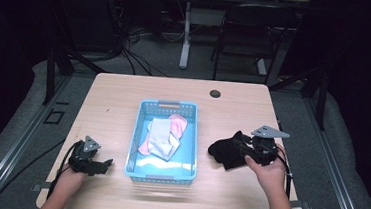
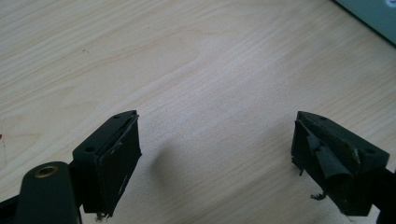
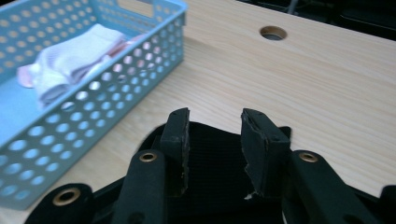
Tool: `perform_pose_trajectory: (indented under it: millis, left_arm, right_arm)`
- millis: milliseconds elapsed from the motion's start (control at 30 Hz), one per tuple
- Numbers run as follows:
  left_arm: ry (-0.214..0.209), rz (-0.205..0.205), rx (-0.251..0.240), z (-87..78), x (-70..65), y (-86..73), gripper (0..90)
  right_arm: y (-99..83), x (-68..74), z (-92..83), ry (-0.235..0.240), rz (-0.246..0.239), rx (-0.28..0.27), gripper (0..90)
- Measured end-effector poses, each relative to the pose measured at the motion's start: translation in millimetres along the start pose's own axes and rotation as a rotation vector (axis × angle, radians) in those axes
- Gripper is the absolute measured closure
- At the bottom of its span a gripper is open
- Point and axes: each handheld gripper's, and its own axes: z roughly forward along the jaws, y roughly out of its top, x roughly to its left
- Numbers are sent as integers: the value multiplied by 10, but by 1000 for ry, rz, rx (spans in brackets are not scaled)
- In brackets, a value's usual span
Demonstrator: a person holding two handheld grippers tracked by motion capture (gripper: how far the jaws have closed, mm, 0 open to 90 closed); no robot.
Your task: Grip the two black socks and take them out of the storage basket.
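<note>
While closing in: right gripper (image 3: pixel 215 140) half open, astride black cloth (image 3: pixel 210 163), not yet pinched
Left gripper (image 2: pixel 217 154): wide open, empty
Next: pinch, lift leftward into blue basket (image 3: pixel 116 70)

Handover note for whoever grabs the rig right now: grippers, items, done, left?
Left gripper: open, holding nothing, over bare table left of the basket.
Right gripper: jaws part open, astride the black cloth; I can't tell if they grip it yet. The cloth lies on the table right of the basket.
Done: a white cloth and a pink cloth lie in the basket.
Left, most likely: close on the black cloth, lift it over the basket's right wall, drop it in with the others.
</note>
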Motion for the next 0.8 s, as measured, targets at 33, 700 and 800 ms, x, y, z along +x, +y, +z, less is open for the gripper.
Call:
perform_pose_trajectory:
  millis: [33, 700, 800]
  left_arm:
    - [0, 0, 0, 0, 0, 0, 155]
    - [-3, 2, -6, -8, 1, 7, 156]
    - [-2, 1, -8, -8, 0, 9, 156]
  right_arm:
    - [0, 0, 0, 0, 0, 0, 619]
    - [-180, 550, 221, 105, -146, 21, 553]
    - [-223, 509, 271, 95, -143, 41, 545]
